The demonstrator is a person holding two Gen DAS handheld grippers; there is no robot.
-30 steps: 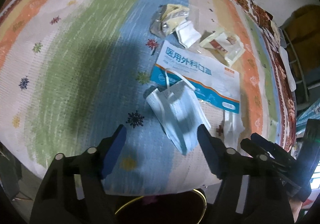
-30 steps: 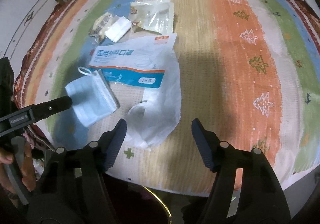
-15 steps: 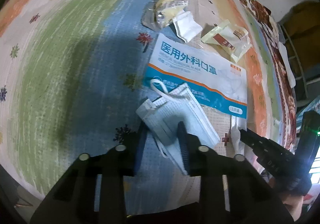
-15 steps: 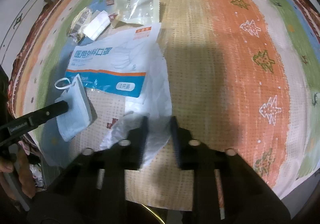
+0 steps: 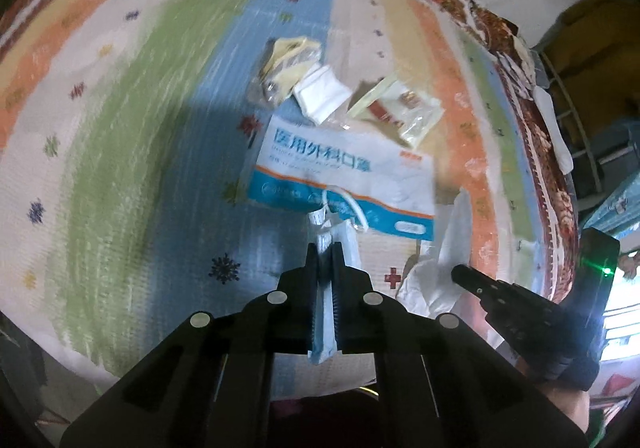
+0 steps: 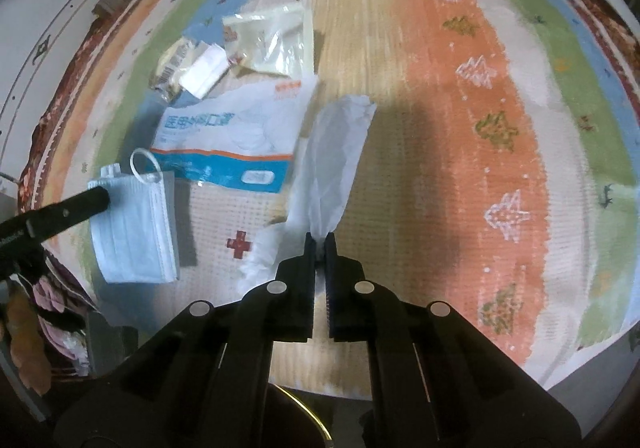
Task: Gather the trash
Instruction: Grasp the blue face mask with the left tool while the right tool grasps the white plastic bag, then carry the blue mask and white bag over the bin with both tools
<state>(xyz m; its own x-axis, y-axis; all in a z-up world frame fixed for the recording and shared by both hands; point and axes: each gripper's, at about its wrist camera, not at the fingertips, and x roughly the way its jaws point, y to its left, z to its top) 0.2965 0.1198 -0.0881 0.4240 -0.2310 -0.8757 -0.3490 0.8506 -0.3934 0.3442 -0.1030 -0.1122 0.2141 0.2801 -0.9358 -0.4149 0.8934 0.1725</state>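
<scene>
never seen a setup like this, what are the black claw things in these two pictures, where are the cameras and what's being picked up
There is no robot here. A person holds a black two-finger gripper in each hand, and a fisheye camera on each gripper looks forward along its fingers.

In the left wrist view, the left gripper is shut on a pale blue pleated face mask.

In the right wrist view, the right gripper is shut on a thin white plastic bag.

Each gripper also shows at the edge of the other's picture.

On the striped woven cloth lie a white and blue mask package, a small white folded tissue and two clear crumpled snack wrappers.
</scene>
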